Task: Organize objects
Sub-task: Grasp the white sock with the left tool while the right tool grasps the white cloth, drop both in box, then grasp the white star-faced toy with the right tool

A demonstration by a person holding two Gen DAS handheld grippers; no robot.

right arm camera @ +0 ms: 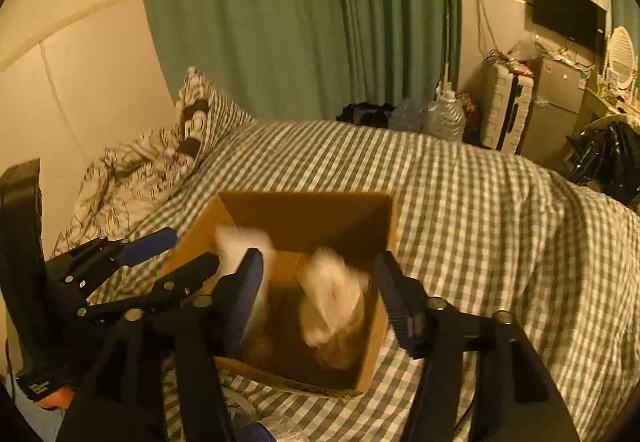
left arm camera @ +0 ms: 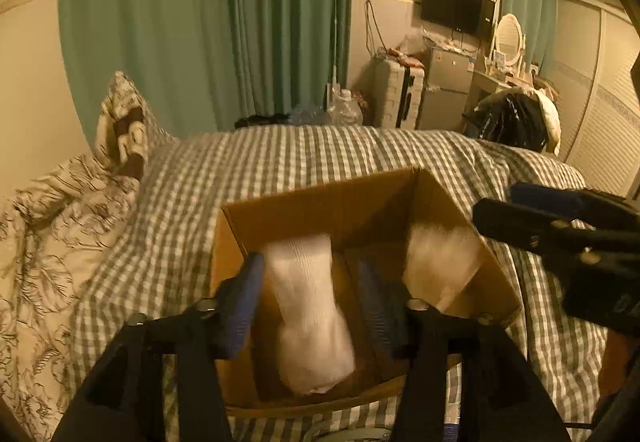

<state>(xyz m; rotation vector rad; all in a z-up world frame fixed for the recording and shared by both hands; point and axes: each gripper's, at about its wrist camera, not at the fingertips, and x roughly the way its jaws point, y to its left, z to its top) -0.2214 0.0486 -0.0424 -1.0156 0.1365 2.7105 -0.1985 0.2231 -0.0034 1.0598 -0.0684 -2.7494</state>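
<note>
An open cardboard box (left arm camera: 304,198) (right arm camera: 304,210) sits on the grey-checked bedspread (left arm camera: 320,150). My left gripper (left arm camera: 311,266) hangs open over the box's left half. A blurred white sock (left arm camera: 312,314) lies between its fingers, and the pads do not press on it. A second white sock (left arm camera: 440,262) is in the box's right half. My right gripper (right arm camera: 319,256) is open above that sock (right arm camera: 332,298), which is blurred and free of the pads. Each gripper shows in the other's view: the right one (left arm camera: 494,202) at the box's right edge, the left one (right arm camera: 195,246) at its left edge.
A floral duvet (left arm camera: 44,262) and a pillow (left arm camera: 124,122) lie at the bed's left. Behind the bed hang green curtains (left arm camera: 200,22). A white suitcase (left arm camera: 400,98), a small fridge (left arm camera: 448,86), water bottles (right arm camera: 444,118) and a black bag (left arm camera: 508,118) stand beyond the bed.
</note>
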